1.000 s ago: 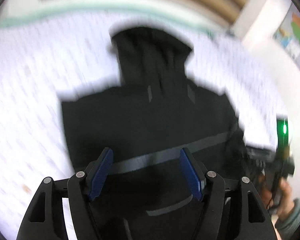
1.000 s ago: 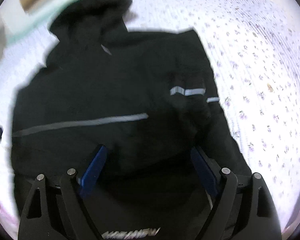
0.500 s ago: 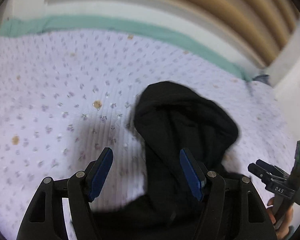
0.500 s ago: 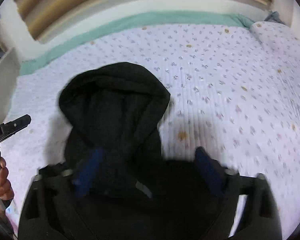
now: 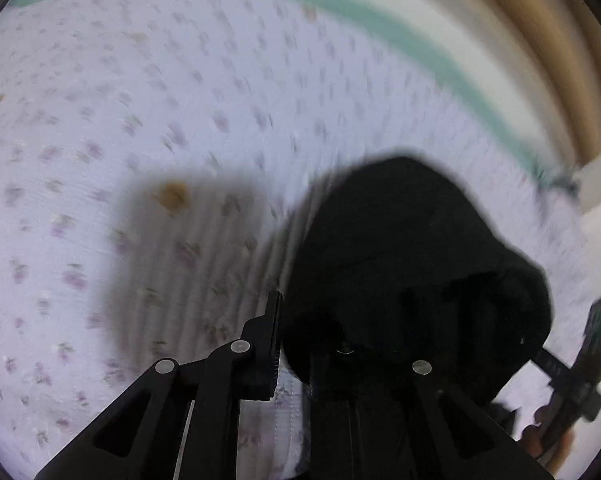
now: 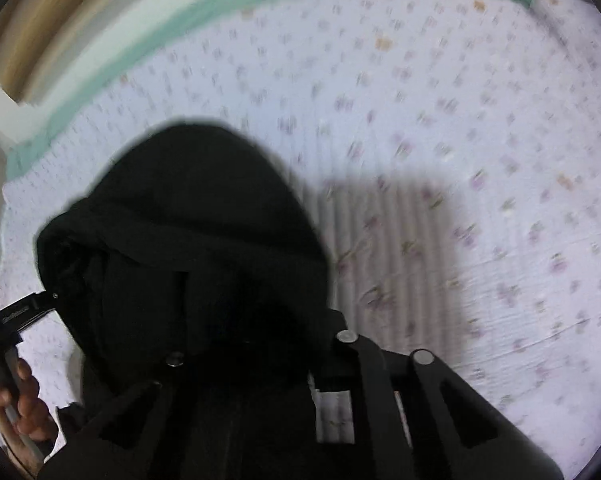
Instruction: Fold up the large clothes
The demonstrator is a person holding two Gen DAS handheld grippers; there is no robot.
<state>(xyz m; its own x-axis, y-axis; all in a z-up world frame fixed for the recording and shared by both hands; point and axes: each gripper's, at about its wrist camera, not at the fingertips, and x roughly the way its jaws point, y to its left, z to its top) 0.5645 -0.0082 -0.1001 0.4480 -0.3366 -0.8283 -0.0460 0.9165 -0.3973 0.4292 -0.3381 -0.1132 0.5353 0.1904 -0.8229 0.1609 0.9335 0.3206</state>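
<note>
A black hooded jacket lies on the bed. Its hood point(image 5: 400, 240) fills the lower right of the left wrist view and the lower left of the right wrist view point(image 6: 188, 208). My left gripper point(image 5: 296, 332) is at the hood's left base, its jaws closing together with black cloth between them; only its left finger point(image 5: 274, 340) shows. My right gripper point(image 6: 300, 320) is at the hood's right base, its jaws also closing onto dark cloth that hides the fingertips. A white label point(image 6: 332, 412) shows by the right finger.
The floral white bedsheet point(image 5: 180, 100) spreads beyond the hood on both sides point(image 6: 480, 140). A green band point(image 5: 380, 28) edges the bed's far side, with a wooden wall point(image 5: 560, 60) behind. A person's hand point(image 6: 20, 400) holds the left gripper's handle.
Both grippers travelled from over the jacket's body up to the hood's base. Their jaws, wide apart before, have come together on the black cloth.
</note>
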